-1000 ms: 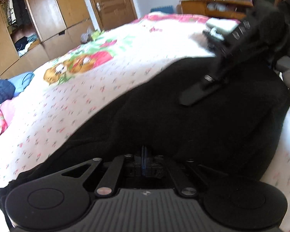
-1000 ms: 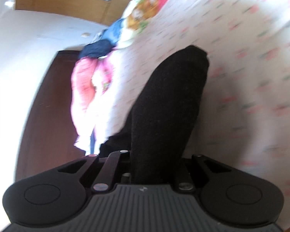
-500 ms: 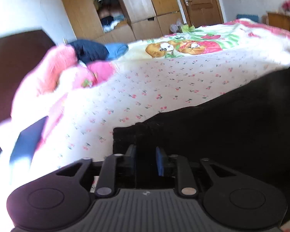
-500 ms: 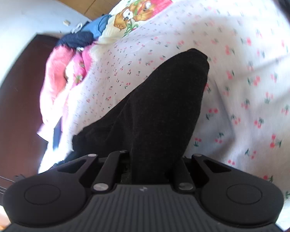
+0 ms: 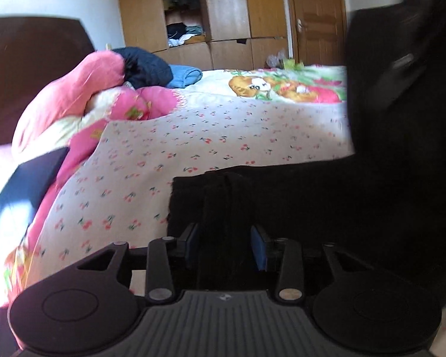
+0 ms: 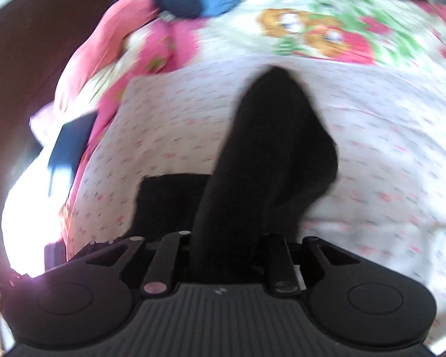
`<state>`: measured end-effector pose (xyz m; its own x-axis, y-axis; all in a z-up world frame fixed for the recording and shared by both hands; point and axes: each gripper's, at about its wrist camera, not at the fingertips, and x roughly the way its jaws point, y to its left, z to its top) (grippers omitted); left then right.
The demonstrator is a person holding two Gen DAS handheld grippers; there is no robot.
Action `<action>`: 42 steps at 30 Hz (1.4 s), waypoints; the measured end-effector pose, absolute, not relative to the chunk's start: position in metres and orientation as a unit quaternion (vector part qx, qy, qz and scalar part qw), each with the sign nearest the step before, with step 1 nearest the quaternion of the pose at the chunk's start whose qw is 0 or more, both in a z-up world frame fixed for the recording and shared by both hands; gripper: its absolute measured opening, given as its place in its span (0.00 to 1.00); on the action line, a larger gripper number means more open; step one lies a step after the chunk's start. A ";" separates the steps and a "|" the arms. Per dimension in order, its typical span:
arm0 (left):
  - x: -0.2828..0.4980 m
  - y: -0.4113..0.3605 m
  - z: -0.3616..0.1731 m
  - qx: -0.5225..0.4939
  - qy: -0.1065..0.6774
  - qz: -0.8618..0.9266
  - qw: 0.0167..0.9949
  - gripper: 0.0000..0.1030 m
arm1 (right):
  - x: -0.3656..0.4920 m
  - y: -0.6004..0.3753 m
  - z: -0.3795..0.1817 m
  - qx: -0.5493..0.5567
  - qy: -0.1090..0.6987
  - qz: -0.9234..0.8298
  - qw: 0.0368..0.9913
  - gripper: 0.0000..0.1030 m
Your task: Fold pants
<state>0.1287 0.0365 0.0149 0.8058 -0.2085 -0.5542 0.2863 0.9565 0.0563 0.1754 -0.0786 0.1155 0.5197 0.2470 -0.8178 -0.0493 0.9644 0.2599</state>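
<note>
My left gripper (image 5: 226,247) pinches a bunched edge of the black pants (image 5: 312,202), which lie across the cherry-print bedsheet (image 5: 193,148) near the pink quilt (image 5: 83,101) at the headboard end. My right gripper (image 6: 229,255) clamps another fold, lifted so the cloth hangs free, ready to lay over.

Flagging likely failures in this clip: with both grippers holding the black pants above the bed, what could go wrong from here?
1. The left gripper pinches a thick bunch of the pants; a layer might slip out and spoil the fold.
2. From the right gripper the fabric hangs twisted, so it may land creased on the bedsheet.
3. The right view is blurred by motion, so placement could be off.
</note>
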 end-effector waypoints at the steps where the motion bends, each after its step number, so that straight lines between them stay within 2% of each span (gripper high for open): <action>1: 0.124 0.044 0.017 0.056 0.283 -0.132 0.948 0.49 | 0.182 -0.060 0.110 0.099 0.485 0.090 0.864 0.33; 2: 0.120 0.052 0.019 0.045 0.284 -0.135 0.948 0.49 | 0.188 -0.043 0.104 0.099 0.490 0.092 0.861 0.41; 4: 0.111 0.063 0.020 0.031 0.287 -0.140 0.947 0.49 | 0.197 -0.015 0.094 0.111 0.505 0.104 0.850 0.45; 7: 0.097 0.073 0.019 0.041 0.295 -0.138 0.945 0.49 | 0.191 0.004 0.089 0.127 0.498 0.166 0.841 0.42; 10: 0.077 0.080 0.014 0.050 0.306 -0.146 0.940 0.49 | 0.188 -0.001 0.096 0.112 0.490 0.168 0.848 0.44; 16: 0.054 0.098 0.031 -0.017 0.314 -0.174 0.933 0.49 | 0.199 -0.030 0.098 0.071 0.485 0.134 0.861 0.47; 20: 0.051 0.102 0.043 -0.046 0.322 -0.200 0.924 0.50 | 0.209 -0.017 0.088 0.048 0.499 0.161 0.850 0.49; 26: 0.058 0.112 0.032 -0.108 0.360 -0.198 0.906 0.51 | 0.227 0.008 0.079 0.025 0.529 0.195 0.825 0.53; 31: 0.036 0.117 0.038 -0.071 0.356 -0.176 0.915 0.51 | 0.231 0.027 0.077 -0.049 0.505 0.189 0.841 0.54; 37: 0.053 0.096 0.050 -0.106 0.337 -0.213 0.911 0.58 | 0.243 0.022 0.068 -0.019 0.527 0.181 0.830 0.55; 39: 0.064 0.081 0.045 -0.092 0.337 -0.202 0.915 0.70 | 0.245 0.024 0.066 -0.034 0.532 0.182 0.826 0.57; 42: 0.082 0.065 0.031 -0.087 0.365 -0.173 0.911 0.70 | 0.246 0.025 0.061 -0.043 0.537 0.179 0.823 0.58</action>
<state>0.0823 0.0648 0.0310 0.6737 -0.3788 -0.6346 0.2514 0.9249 -0.2852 0.2457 0.0253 0.0614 0.3597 0.2495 -0.8991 -0.3411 0.9321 0.1222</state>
